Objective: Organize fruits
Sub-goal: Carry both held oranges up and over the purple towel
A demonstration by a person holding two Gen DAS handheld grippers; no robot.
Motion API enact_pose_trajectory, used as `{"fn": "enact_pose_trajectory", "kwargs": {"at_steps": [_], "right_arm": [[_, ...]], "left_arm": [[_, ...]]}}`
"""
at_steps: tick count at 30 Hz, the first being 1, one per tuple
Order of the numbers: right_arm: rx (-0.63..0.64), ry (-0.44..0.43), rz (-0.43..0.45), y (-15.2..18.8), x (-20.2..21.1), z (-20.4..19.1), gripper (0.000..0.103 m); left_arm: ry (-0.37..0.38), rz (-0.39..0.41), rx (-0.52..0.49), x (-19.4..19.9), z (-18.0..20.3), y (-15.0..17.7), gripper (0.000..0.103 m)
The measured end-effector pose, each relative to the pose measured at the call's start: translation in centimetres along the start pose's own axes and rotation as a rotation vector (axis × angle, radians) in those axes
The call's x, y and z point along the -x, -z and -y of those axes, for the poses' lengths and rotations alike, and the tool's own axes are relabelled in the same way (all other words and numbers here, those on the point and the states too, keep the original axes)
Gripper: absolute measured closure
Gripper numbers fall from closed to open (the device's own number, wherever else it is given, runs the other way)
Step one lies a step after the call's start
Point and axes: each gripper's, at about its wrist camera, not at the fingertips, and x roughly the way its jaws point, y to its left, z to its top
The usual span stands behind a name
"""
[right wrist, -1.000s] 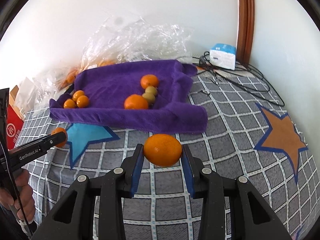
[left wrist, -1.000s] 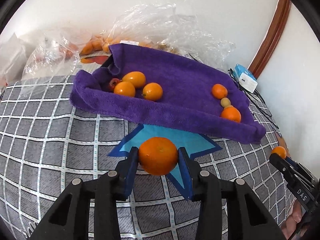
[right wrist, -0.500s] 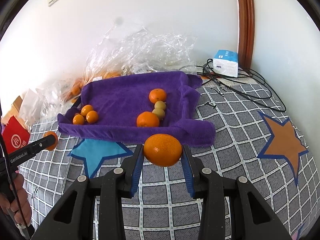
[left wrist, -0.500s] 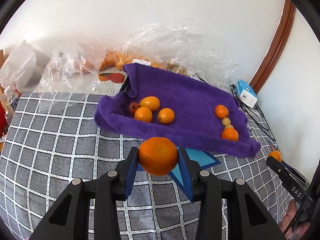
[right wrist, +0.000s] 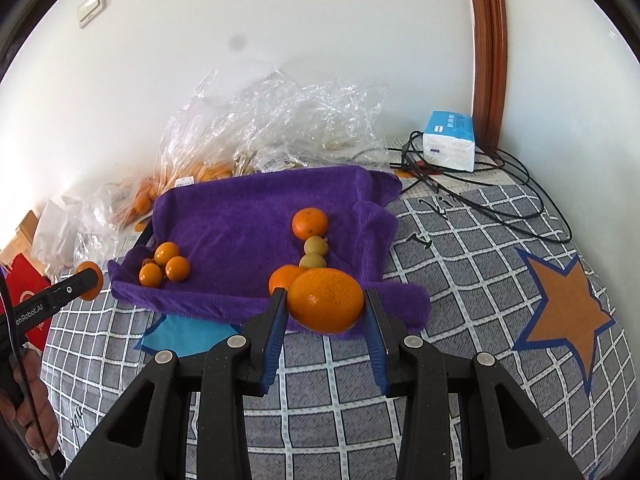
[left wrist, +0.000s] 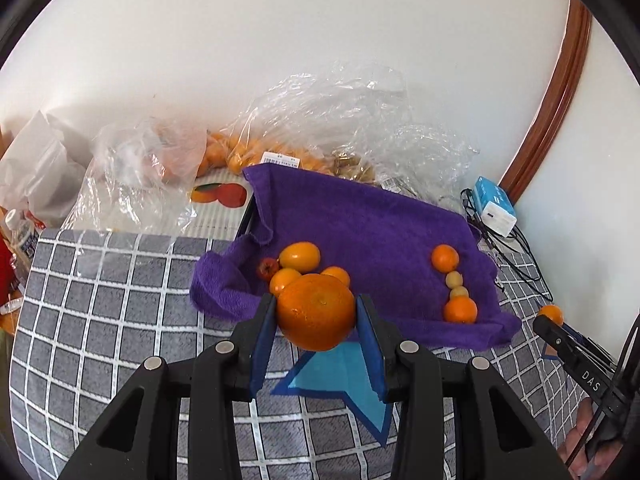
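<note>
My left gripper (left wrist: pixel 316 312) is shut on an orange (left wrist: pixel 316 310), held in the air in front of the purple towel (left wrist: pixel 360 224). My right gripper (right wrist: pixel 325 306) is shut on a second orange (right wrist: pixel 326 300), over the towel's (right wrist: pixel 240 216) near edge. On the towel lie a cluster of small orange fruits (left wrist: pixel 300 258) with a small red fruit (left wrist: pixel 267 268) at the left, and a row of two oranges (right wrist: pixel 310 222) and two small yellowish fruits (right wrist: pixel 316 246) at the right. Each gripper shows in the other's view, at the frame edge.
A grey checked blanket (right wrist: pixel 460 280) with blue and orange stars covers the bed. Clear plastic bags with more fruit (left wrist: pixel 240 152) lie behind the towel by the wall. A blue-white box (right wrist: pixel 450 146) and black cables (right wrist: pixel 500 200) sit at the back right. A person's hand (right wrist: pixel 32 404) holds the left gripper.
Both grippers have risen with their oranges, and the towel has dropped lower and smaller in both views. The grips have not changed.
</note>
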Motion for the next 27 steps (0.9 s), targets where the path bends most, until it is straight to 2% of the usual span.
{"fn": "enact_pose_trajectory", "kwargs": {"at_steps": [10, 27], "right_arm": [[0.018, -0.004, 0.015, -2.2, -1.2, -0.2, 0.066], [0.039, -0.015, 0.028, -5.2, -4.9, -0.8, 0.066]], "left_arm": [[0.000, 0.012, 0.019, -1.4, -0.5, -2.1, 0.065], [-0.048, 0.003, 0.051, -4.9, -2.6, -5.9, 0.065]]}}
